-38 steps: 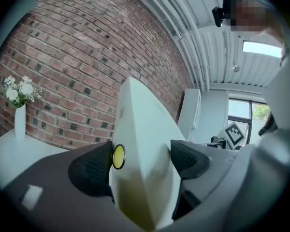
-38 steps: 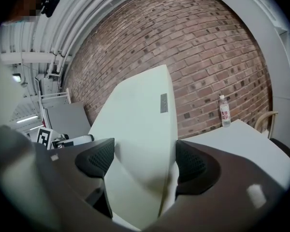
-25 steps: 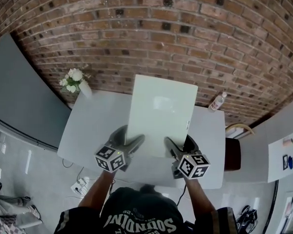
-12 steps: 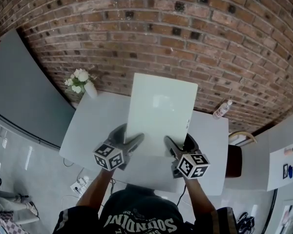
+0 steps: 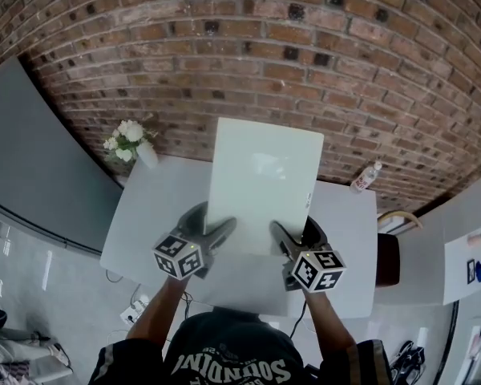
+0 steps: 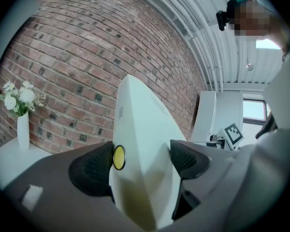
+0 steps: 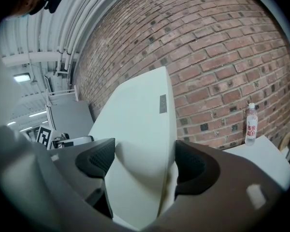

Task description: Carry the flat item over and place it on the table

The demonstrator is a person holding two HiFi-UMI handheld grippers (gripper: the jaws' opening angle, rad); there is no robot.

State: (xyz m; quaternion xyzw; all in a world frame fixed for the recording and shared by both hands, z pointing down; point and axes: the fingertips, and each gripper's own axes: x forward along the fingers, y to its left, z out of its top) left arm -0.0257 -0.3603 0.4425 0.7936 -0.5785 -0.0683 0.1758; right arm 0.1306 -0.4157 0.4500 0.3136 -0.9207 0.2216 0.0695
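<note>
A pale flat board (image 5: 260, 183) is held up above the white table (image 5: 144, 215), nearly level, its far edge reaching over the brick wall. My left gripper (image 5: 210, 233) is shut on its near left edge, my right gripper (image 5: 295, 239) shut on its near right edge. In the left gripper view the board (image 6: 142, 153) fills the gap between the jaws, a small yellow dot (image 6: 118, 157) on its left face. The right gripper view shows the same board (image 7: 140, 149) pinched between both dark pads (image 7: 193, 166).
A white vase of white flowers (image 5: 132, 141) stands at the table's far left corner. A small bottle (image 5: 365, 176) stands at the far right corner. A grey panel (image 5: 32, 159) runs along the left, a chair (image 5: 386, 257) sits at the right.
The view has shifted slightly; the board stays held the same way in both grippers, and the table sits a little further right and down under it.
</note>
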